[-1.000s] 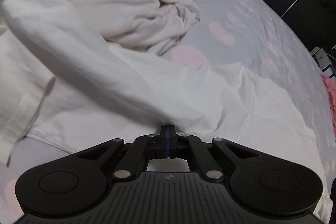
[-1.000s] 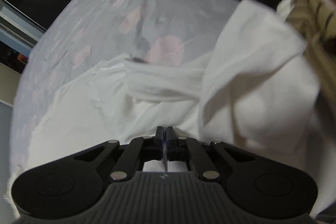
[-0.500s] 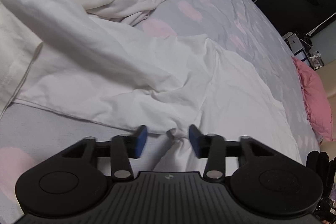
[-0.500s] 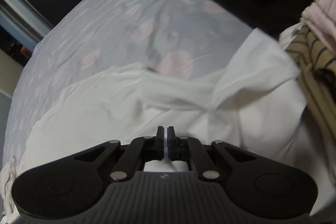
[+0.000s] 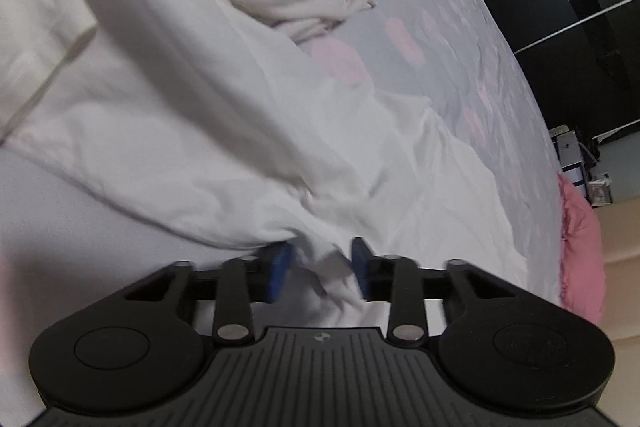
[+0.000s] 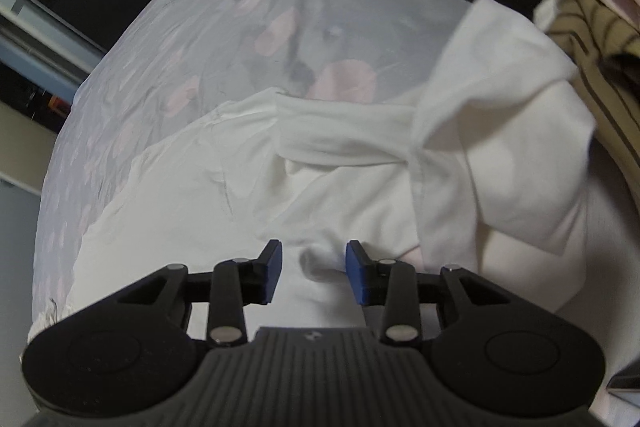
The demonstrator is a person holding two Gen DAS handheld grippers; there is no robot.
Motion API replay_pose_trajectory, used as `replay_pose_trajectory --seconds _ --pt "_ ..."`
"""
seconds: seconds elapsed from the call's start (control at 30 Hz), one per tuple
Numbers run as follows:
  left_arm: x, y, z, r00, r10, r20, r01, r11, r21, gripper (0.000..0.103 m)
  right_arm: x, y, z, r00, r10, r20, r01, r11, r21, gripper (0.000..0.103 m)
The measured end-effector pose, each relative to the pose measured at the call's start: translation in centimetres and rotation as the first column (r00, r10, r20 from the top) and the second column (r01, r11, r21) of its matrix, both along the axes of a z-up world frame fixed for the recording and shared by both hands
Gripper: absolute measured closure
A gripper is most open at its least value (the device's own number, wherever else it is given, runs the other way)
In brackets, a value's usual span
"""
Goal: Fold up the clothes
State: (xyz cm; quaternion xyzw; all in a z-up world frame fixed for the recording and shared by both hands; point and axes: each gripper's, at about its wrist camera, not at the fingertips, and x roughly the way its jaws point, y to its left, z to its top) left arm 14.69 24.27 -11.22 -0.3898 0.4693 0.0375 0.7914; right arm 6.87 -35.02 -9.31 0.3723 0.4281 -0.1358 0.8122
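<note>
White garment between both parted jaws.

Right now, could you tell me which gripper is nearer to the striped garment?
Right. The right gripper sits over the white shirt, with the striped garment just beyond it; the left gripper shows no striped garment nearby.

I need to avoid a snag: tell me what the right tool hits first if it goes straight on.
Most likely the white garment: a raised pinch of it sits between the opening right tool pads. Depth is unclear.
</note>
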Motion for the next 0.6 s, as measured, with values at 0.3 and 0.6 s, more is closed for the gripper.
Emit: replay_pose_trajectory --seconds 0.3,0.6 --pt "0.7 0.7 0.1 1.000 -0.005 0.021 0.005 0.999 0.033 0.096 -1.1 -1.5 -1.3 0.988 -0.141 -0.059 0.146 0.983 0.112 0.060" --pt "1.2 0.9 3.1 0.989 -0.039 0.141 0.016 0.987 0.160 0.102 -0.4 -2.1 -0.1 0.986 -0.154 0.061 0.156 0.987 -0.033 0.099"
